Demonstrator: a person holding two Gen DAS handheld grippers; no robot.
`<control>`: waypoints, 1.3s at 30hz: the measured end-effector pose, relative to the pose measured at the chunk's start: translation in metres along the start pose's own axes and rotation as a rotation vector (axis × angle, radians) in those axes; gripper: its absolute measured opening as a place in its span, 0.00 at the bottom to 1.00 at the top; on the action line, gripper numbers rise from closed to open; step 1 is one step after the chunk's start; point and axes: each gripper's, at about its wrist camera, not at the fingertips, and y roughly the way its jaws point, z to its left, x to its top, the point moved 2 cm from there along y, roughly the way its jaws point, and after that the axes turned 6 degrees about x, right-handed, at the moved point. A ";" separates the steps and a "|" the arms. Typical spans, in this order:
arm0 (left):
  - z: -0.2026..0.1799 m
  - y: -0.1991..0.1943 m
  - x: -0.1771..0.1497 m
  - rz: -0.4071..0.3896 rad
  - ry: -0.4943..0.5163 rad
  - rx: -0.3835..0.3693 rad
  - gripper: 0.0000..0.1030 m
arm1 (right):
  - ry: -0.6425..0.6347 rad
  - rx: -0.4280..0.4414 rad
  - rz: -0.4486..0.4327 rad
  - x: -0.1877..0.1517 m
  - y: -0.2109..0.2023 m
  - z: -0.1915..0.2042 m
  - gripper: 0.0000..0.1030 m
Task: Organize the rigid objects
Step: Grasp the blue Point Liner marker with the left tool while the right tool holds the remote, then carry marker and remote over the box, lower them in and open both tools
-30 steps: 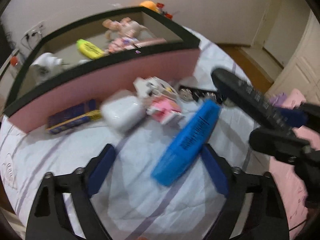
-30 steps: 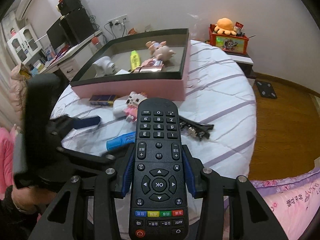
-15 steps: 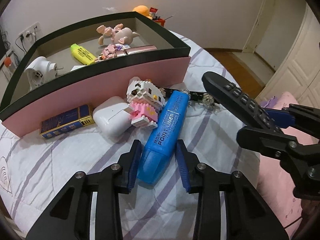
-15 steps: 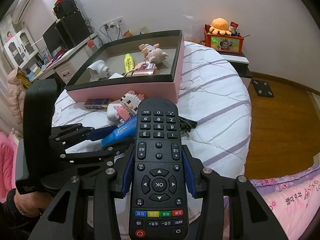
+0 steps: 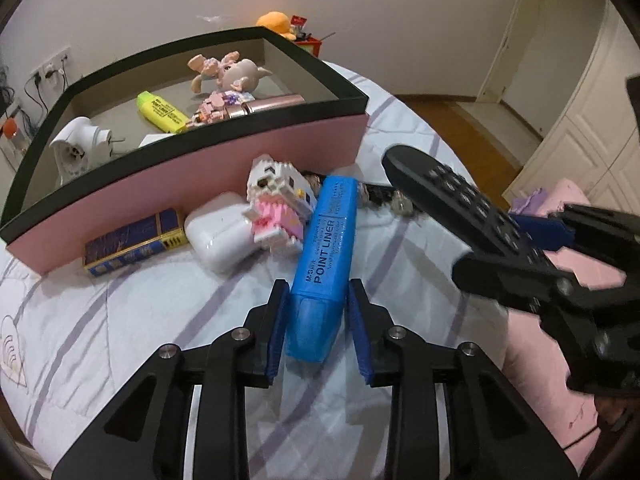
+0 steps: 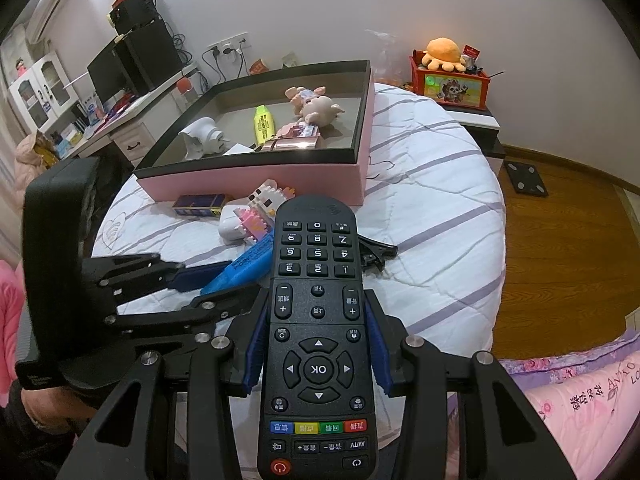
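Observation:
A blue highlighter marker lies on the white striped bedcover, its cap end between my left gripper's blue pads. The jaws are closing and both pads touch its sides. From the right wrist view the marker shows at the left, with the left gripper around it. My right gripper is shut on a black remote control, held above the bed to the right of the marker; the remote also shows in the left wrist view.
A pink box with a black rim stands behind, holding a yellow highlighter, a pig toy and a white plug. Before it lie a block figure, a white case, a small blue box and a black clip.
The left gripper's jaws went from wide apart to tight around the blue marker, which now lies straight between them. The right gripper and the remote stayed where they were.

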 end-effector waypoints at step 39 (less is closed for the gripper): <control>0.120 -0.086 0.052 -0.192 -0.162 0.123 0.27 | -0.185 0.033 -0.084 0.107 0.012 0.063 0.43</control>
